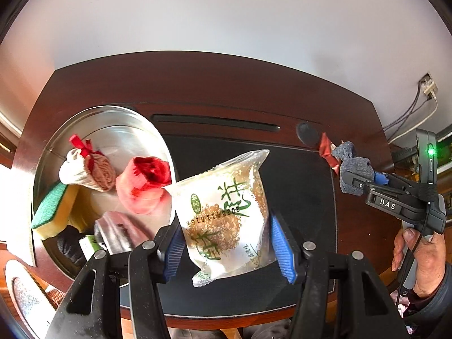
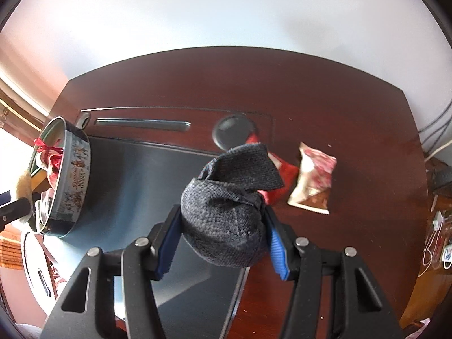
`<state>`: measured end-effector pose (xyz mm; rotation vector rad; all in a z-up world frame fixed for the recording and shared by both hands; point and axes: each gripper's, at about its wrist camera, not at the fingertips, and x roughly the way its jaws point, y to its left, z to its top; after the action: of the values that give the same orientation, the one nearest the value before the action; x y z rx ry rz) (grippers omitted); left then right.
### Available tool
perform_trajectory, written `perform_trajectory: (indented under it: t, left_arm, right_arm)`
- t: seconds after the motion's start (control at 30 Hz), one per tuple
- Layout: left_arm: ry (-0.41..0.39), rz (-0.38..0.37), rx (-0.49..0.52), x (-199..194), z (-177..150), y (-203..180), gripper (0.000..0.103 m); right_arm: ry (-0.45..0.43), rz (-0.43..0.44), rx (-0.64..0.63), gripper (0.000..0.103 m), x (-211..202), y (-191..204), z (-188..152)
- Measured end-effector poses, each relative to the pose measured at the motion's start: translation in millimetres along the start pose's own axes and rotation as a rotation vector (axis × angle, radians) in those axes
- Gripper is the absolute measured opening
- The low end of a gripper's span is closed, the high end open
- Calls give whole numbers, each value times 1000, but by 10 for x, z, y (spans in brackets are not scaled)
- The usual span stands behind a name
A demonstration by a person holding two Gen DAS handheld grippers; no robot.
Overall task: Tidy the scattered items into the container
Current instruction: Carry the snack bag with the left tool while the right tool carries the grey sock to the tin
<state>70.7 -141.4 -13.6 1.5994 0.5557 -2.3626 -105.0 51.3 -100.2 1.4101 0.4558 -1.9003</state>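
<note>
My left gripper (image 1: 226,243) is shut on a clear snack packet (image 1: 226,212) with green print, held above the black desk mat just right of the round metal tin (image 1: 113,118). The tin holds a green-and-yellow sponge (image 1: 53,209), a pink-red sock roll (image 1: 144,186), a white-brown bundle with a red ribbon (image 1: 87,172) and other items. My right gripper (image 2: 223,243) is shut on a rolled dark grey sock (image 2: 228,214), lifted over the mat. In the left wrist view the right gripper (image 1: 358,180) with its sock (image 1: 350,166) hangs at the right, in a person's hand (image 1: 421,260).
On the wooden desk (image 2: 353,99) behind the sock lie a red wrapper (image 2: 282,175) and a pink-and-brown snack packet (image 2: 313,180). The decorated tin (image 2: 73,180) stands at the mat's left edge. A round cable grommet (image 2: 231,130) and a slot sit at the back.
</note>
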Motion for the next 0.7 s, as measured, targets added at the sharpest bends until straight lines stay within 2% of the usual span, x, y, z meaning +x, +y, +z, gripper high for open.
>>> perform_trajectory:
  t: [0.7]
  left_arm:
    - [-36,32,-164,-209,-164,799,58]
  right_arm:
    - [-3,55,-164,57,77,927,326]
